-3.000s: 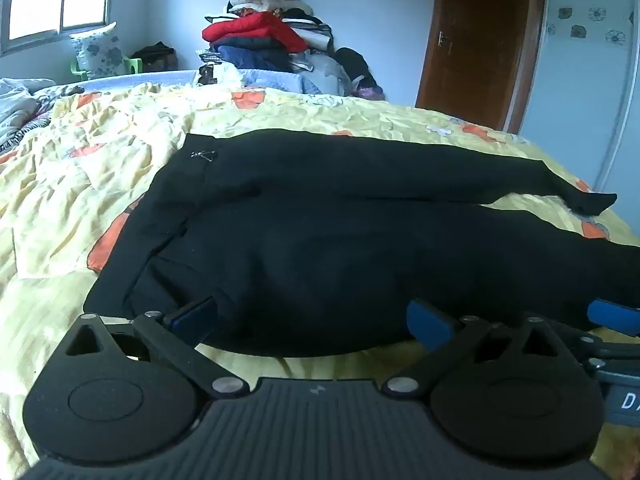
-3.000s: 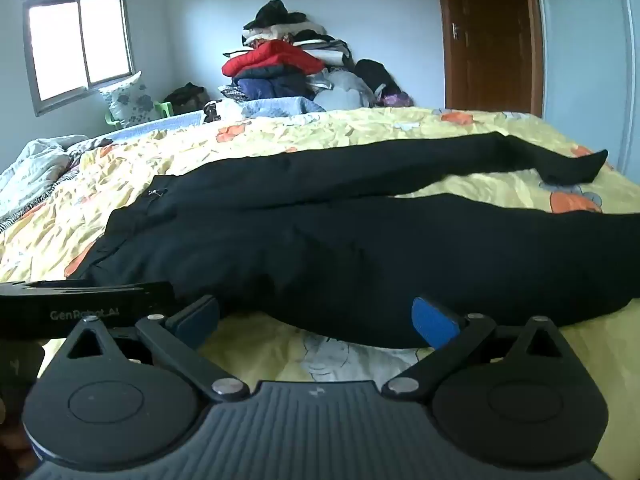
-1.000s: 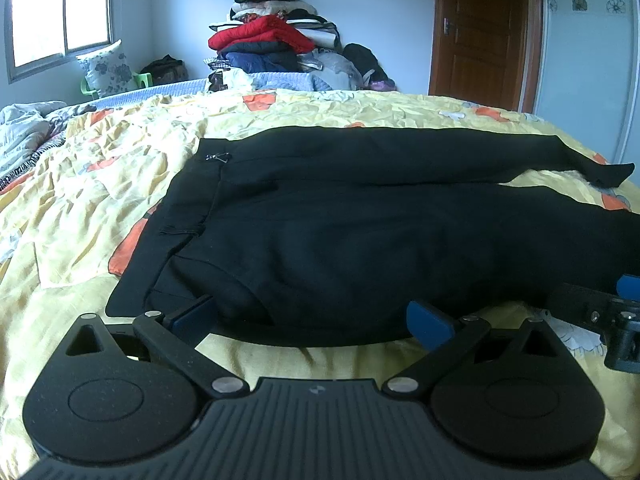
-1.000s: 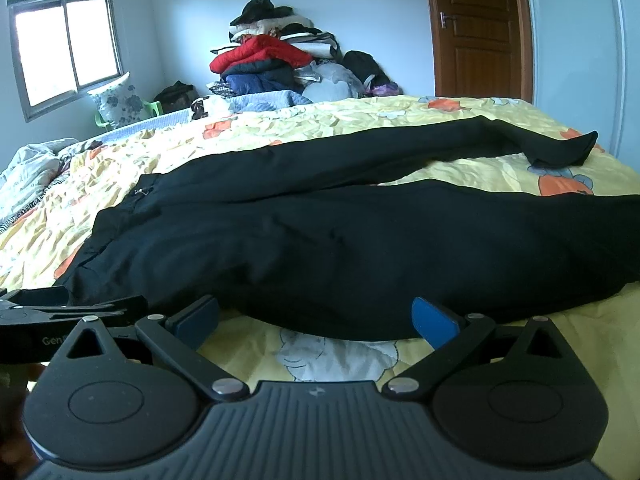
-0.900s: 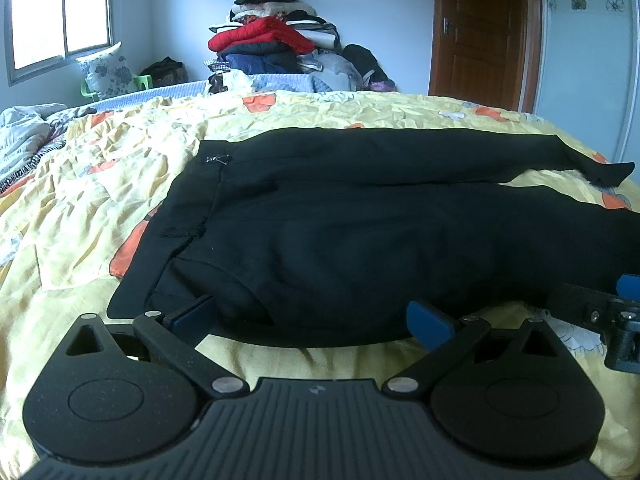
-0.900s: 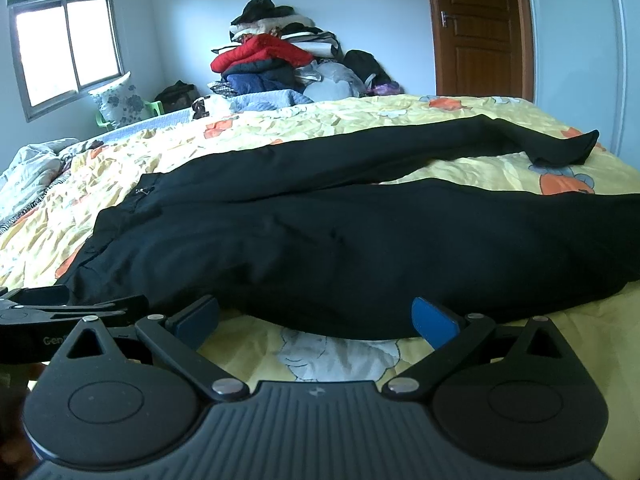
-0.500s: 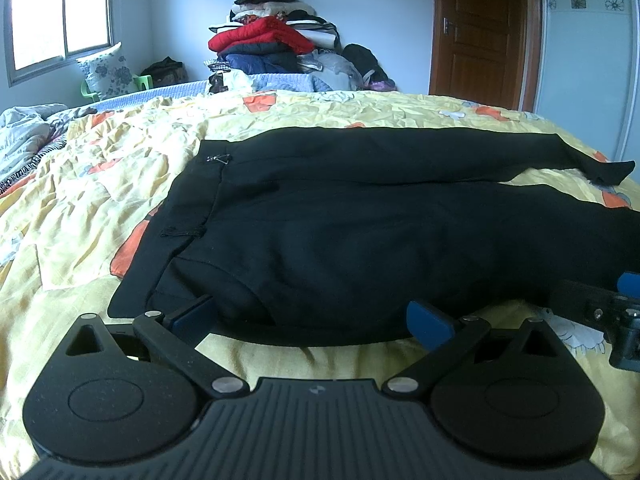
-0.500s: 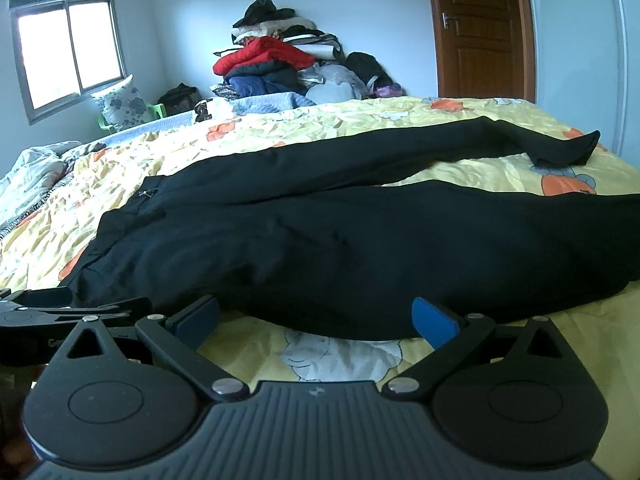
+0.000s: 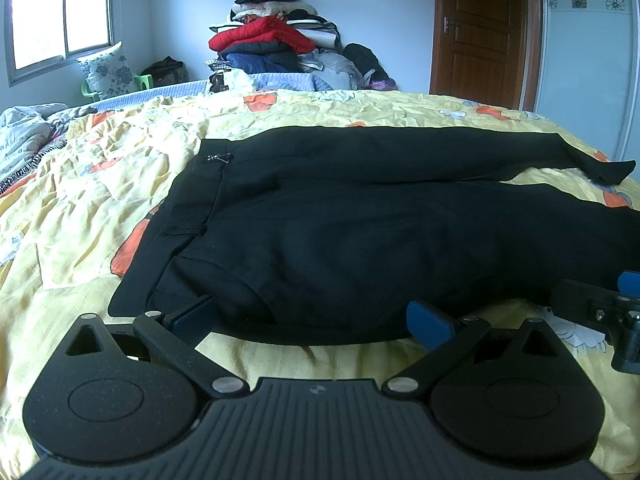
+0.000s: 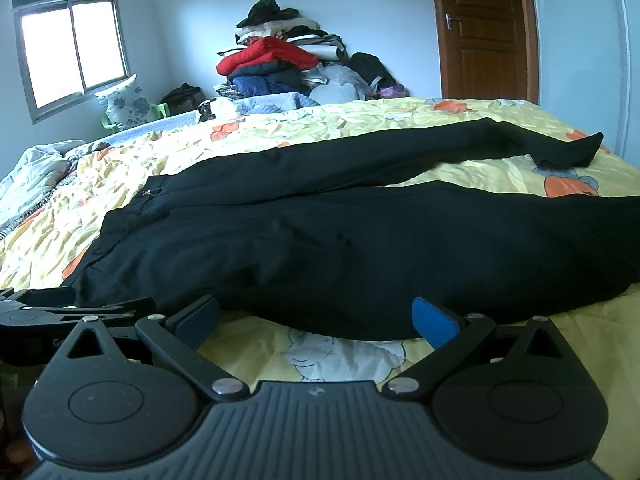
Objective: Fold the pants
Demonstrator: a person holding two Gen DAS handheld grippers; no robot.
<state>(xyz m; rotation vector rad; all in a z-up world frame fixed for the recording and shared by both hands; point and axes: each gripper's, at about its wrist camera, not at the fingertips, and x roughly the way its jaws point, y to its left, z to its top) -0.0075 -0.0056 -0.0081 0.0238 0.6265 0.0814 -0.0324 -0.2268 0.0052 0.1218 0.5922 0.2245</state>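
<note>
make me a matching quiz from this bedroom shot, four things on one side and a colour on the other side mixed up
Things:
1. pants
2. bedsheet
3. door
4. jacket on top of the clothes pile

Colours:
A. red
B. brown
C. black
D. yellow with orange patches

Pairs: 1-C, 2-D, 3-B, 4-A

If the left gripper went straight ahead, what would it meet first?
Most likely the near edge of the black pants, by the waistband; the open left gripper already sits right at it, though depth is unclear.
</note>
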